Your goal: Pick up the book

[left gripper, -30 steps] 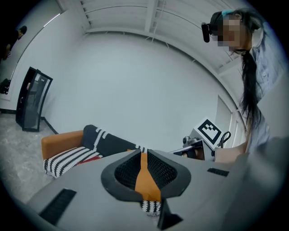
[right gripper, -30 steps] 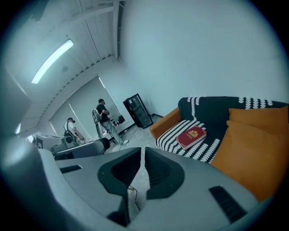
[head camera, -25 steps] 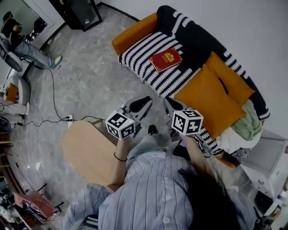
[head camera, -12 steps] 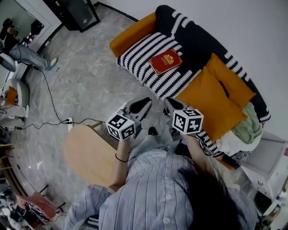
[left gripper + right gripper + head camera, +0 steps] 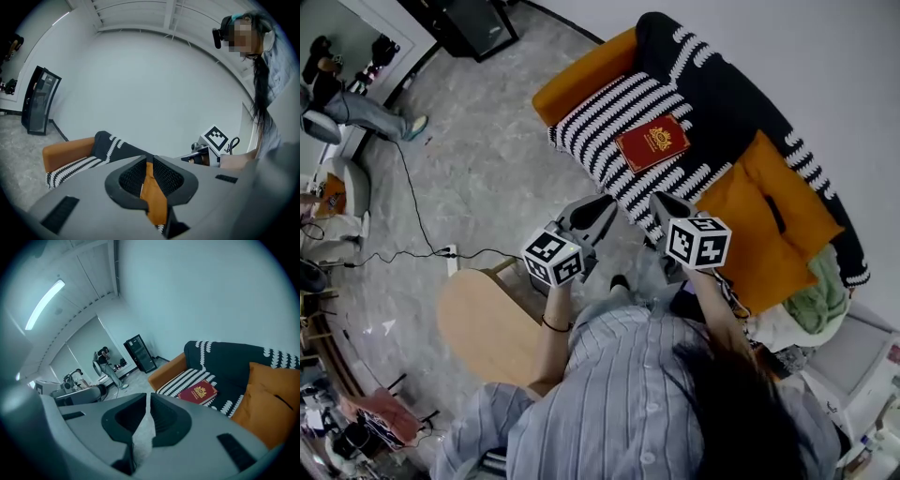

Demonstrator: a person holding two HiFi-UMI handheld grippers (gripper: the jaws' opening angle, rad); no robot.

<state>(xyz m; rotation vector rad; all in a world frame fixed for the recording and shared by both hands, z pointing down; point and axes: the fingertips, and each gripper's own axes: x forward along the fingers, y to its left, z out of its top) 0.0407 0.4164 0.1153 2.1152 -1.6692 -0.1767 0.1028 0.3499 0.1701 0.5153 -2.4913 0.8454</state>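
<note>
A red book (image 5: 652, 142) with a gold emblem lies flat on the black-and-white striped blanket (image 5: 609, 117) over the orange sofa (image 5: 581, 70). Both grippers hang in front of the sofa, short of the book and touching nothing. My left gripper (image 5: 606, 203) is shut and empty, its marker cube (image 5: 551, 258) below it. The right gripper (image 5: 657, 200) is also shut and empty. In the right gripper view the book (image 5: 197, 392) shows just beyond the shut right gripper (image 5: 149, 398). The left gripper view has the shut left gripper (image 5: 149, 160) aimed at the sofa's back, with no book in sight.
Orange cushions (image 5: 769, 225) and a green cloth (image 5: 816, 300) fill the sofa's right end. A round wooden table (image 5: 487, 323) stands behind my left arm. A power strip (image 5: 447, 251) with its cable lies on the grey floor. A black cabinet (image 5: 473, 19) and a seated person (image 5: 352, 103) are far left.
Both grippers have moved forward toward the sofa, still shut, and the book now lies closer to their tips.
</note>
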